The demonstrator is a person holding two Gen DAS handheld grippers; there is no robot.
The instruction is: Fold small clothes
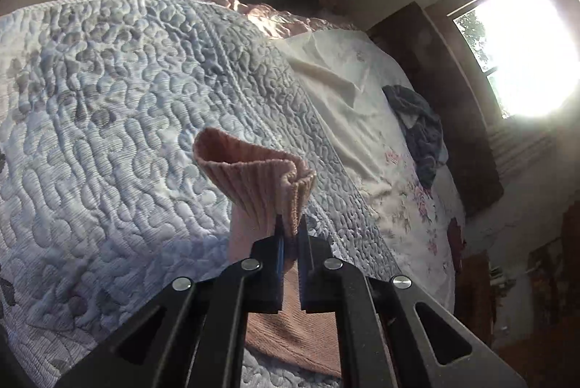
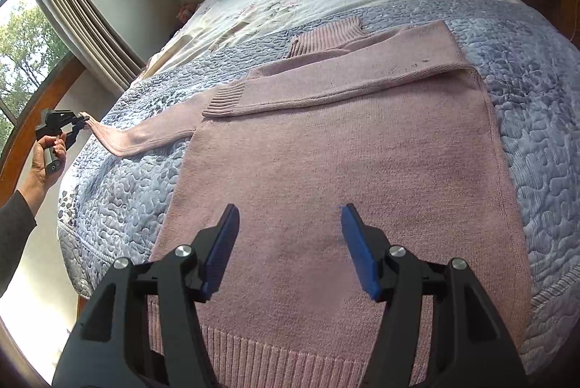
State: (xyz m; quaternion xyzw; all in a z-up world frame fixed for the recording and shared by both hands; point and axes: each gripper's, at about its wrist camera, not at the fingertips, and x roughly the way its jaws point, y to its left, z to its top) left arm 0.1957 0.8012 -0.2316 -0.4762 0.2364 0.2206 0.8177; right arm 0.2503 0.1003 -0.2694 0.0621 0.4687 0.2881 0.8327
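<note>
Pinching the sleeve cuff (image 1: pixel 253 170) w/ my left gripper (image 1: pixel 290 228), pink sweater (image 2: pixel 344 170) flat on the quilt (image 2: pixel 536 119), right gripper (image 2: pixel 290 225) spread wide over the body, holding nothing, so imo swing the sleeve across level w/o dragging the shoulder.

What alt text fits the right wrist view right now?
The open right gripper hovers over a pink knit sweater spread on a blue quilted bedspread, one sleeve folded across it. At far left, the left gripper pinches the other sleeve's cuff.
</note>
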